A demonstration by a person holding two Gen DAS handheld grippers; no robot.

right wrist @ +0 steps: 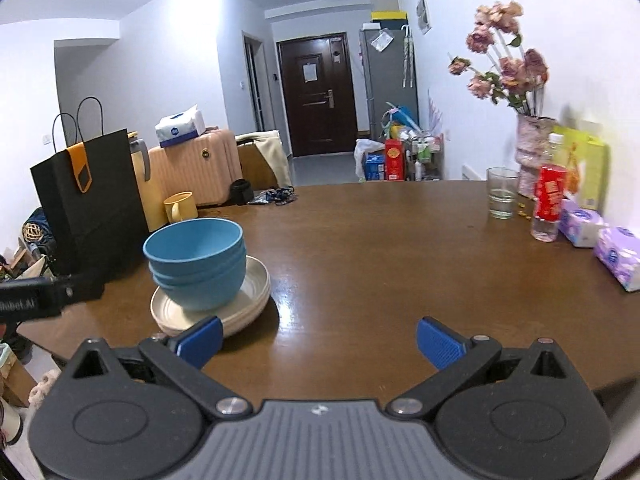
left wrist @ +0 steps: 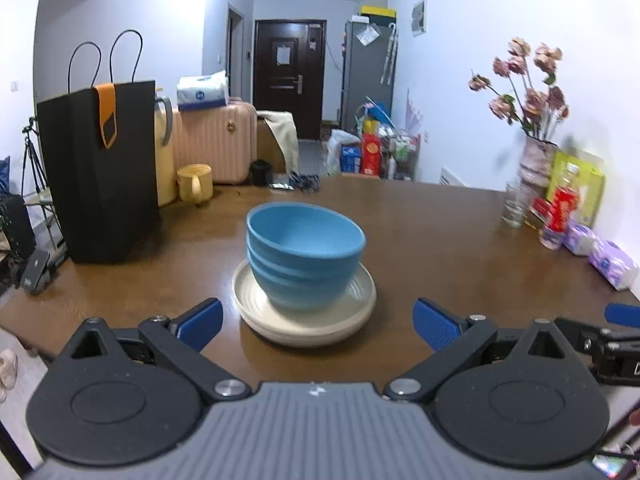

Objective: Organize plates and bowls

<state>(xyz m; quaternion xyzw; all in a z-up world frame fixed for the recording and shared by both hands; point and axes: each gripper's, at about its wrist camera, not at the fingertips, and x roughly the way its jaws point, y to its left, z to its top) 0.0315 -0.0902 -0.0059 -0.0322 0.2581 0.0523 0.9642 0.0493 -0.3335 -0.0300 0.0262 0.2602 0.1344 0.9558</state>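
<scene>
A nested stack of blue bowls (left wrist: 306, 254) stands on a stack of cream plates (left wrist: 306, 312) on the brown table (left wrist: 460, 256). My left gripper (left wrist: 318, 326) is open, its blue pads wide apart just short of the plates, nothing between them. In the right wrist view the same blue bowls (right wrist: 198, 262) and cream plates (right wrist: 248, 296) sit to the left. My right gripper (right wrist: 319, 342) is open and empty over bare table, its left pad at the plates' near rim. The right gripper's tip (left wrist: 622, 314) shows at the left view's right edge.
A black paper bag (left wrist: 100, 176) and a yellow mug (left wrist: 195, 186) stand at the table's left. On the right side are a glass (right wrist: 502, 192), a flower vase (right wrist: 532, 148), a red-labelled bottle (right wrist: 550, 204) and purple tissue packs (right wrist: 618, 256). Suitcases and clutter lie beyond.
</scene>
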